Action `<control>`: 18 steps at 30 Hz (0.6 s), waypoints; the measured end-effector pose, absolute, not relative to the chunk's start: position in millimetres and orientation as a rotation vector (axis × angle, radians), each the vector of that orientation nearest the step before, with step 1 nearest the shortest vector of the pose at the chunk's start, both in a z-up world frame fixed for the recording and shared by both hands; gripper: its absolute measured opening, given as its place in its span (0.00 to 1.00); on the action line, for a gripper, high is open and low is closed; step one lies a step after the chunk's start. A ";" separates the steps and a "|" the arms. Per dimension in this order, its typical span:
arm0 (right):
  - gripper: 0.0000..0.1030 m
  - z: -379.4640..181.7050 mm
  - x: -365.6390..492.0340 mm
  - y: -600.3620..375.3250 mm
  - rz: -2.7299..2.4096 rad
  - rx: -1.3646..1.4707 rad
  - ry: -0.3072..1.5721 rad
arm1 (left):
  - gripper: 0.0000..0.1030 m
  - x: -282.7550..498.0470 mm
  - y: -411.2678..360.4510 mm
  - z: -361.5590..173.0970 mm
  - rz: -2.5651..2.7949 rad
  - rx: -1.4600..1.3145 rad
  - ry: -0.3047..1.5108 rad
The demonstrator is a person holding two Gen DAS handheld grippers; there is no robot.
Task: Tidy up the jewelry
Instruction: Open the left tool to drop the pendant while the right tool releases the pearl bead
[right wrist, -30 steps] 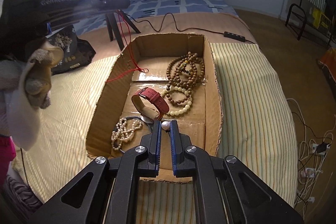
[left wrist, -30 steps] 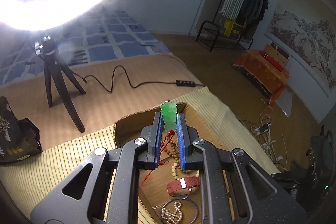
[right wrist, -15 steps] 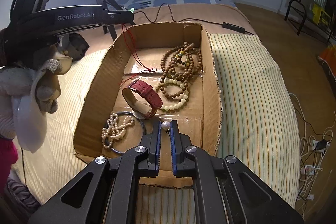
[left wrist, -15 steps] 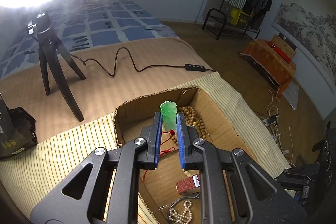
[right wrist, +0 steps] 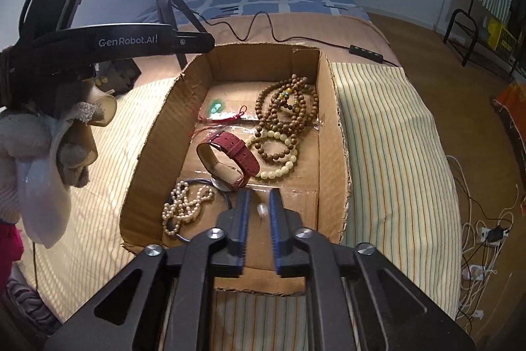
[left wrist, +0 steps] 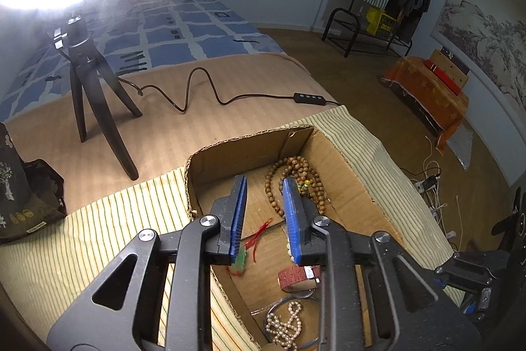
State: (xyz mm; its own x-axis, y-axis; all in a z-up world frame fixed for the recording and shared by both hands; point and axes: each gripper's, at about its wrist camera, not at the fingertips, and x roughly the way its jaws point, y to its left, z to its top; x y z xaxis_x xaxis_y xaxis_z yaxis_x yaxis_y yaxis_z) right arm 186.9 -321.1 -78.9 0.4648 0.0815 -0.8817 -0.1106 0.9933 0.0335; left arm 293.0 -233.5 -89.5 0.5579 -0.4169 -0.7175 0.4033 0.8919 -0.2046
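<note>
A cardboard box (right wrist: 328,107) lies on a striped cloth. In it are brown wooden beads (right wrist: 286,107), a cream bracelet (right wrist: 279,160), a red-strapped watch (right wrist: 230,158) and a pearl necklace (right wrist: 184,209). My left gripper (left wrist: 263,180) hangs over the box with its jaws opening and nothing between them. The green pendant (left wrist: 238,262) on its red cord (left wrist: 259,231) lies on the box floor below. My right gripper (right wrist: 259,193) is over the near end, jaws opening. A single pearl (right wrist: 262,209) sits loose in the gap, closer to the right pad.
A ring light on a black tripod (left wrist: 92,94) stands behind the box, its cable and switch (left wrist: 309,97) running across the bed. A black bag (left wrist: 19,196) sits at the left. A gloved hand (right wrist: 33,134) holds the left gripper's body (right wrist: 131,40).
Both pairs of jaws have parted. The green pendant has dropped out of the left jaws onto the box floor. The pearl is no longer pinched at the right fingertips and sits lower in the gap.
</note>
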 end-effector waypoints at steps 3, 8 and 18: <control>0.19 -73.1 185.1 -319.3 0.120 -0.032 1.067 | 0.21 288.6 -231.7 -83.3 -0.485 -0.018 0.842; 0.19 -64.3 182.2 -318.3 0.111 -0.022 1.047 | 0.21 278.6 -227.0 -71.9 -0.479 -0.013 0.825; 0.20 -34.9 167.5 -313.0 0.091 -0.009 0.992 | 0.21 242.6 -213.4 -34.5 -0.483 -0.008 0.766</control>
State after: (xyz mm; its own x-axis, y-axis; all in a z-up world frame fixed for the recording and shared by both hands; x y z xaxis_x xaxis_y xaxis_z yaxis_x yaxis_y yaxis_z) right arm 167.5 -313.0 -34.9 0.5435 0.0729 -0.8363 -0.0809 0.9961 0.0343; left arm 242.6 -213.4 -34.5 0.6172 -0.4225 -0.6637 0.4170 0.8910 -0.1793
